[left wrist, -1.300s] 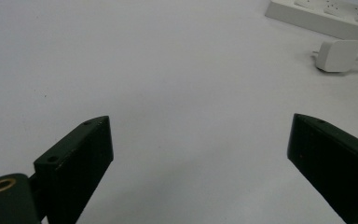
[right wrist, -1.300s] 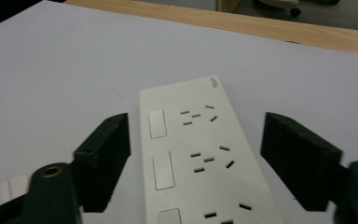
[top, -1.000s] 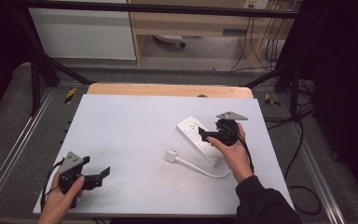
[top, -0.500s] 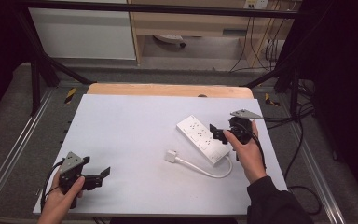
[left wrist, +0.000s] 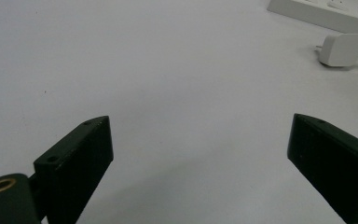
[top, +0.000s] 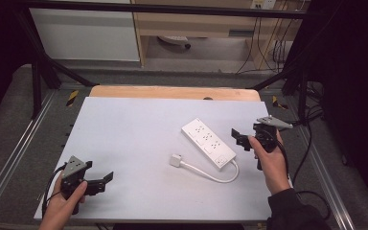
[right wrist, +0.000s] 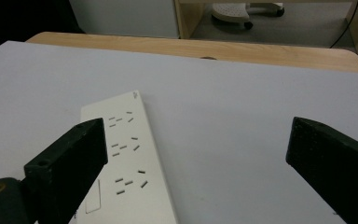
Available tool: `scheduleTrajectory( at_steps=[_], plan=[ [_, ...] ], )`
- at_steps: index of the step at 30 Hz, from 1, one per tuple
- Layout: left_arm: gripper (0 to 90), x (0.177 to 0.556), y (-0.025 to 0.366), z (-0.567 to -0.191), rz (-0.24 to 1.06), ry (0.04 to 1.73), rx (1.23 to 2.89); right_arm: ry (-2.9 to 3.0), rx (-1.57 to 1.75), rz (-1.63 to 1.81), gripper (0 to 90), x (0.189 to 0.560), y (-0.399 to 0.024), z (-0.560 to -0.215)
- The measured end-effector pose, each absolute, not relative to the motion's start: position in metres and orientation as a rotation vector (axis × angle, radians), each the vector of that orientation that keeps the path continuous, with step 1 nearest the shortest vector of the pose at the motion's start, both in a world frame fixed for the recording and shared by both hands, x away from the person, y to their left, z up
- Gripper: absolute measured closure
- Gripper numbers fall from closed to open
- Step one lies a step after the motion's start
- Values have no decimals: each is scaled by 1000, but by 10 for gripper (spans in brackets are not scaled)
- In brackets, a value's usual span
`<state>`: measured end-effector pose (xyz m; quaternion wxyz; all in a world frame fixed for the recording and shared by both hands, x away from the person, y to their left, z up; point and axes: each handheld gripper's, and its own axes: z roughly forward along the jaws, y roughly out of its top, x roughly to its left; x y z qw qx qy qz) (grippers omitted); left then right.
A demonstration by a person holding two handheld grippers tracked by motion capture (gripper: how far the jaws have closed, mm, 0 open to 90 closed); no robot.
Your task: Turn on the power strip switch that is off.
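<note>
A white power strip [top: 209, 143] lies flat on the table [top: 134, 139], at about three o'clock from the table's middle, running from ten toward four o'clock. Its cord [top: 211, 175] curls back to a small plug [top: 175, 160] just off its seven o'clock side. The strip looks like stiff, smooth plastic, fairly light and likely to slide; the narrow width across its body seems the best place to grip, while the cord is limp and would trail. The right gripper [top: 242, 139] hovers at the strip's three o'clock end, jaws wide apart, holding nothing. The left gripper [top: 103, 181] rests at the table's seven o'clock corner, also spread wide and empty.
</note>
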<state>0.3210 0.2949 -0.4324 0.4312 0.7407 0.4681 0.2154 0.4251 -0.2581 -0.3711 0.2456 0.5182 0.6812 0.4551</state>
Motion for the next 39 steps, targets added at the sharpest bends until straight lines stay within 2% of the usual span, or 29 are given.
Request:
scheduleTrajectory(
  at_steps=[12,20,23,39],
  plan=[
    [68,322,295,-433,536,1178,1843,1825,1432,1262,53,396,-291,-377],
    [67,322,297,-433,537,1189,1837,1826,1429,1245,49,375,-303,-392],
    [68,321,297,-433,535,1188,1843,1840,1421,1239,76,368,-307,-398],
    [67,321,297,-433,535,1180,1839,1853,1427,1271,52,342,-319,-431]
  ],
)
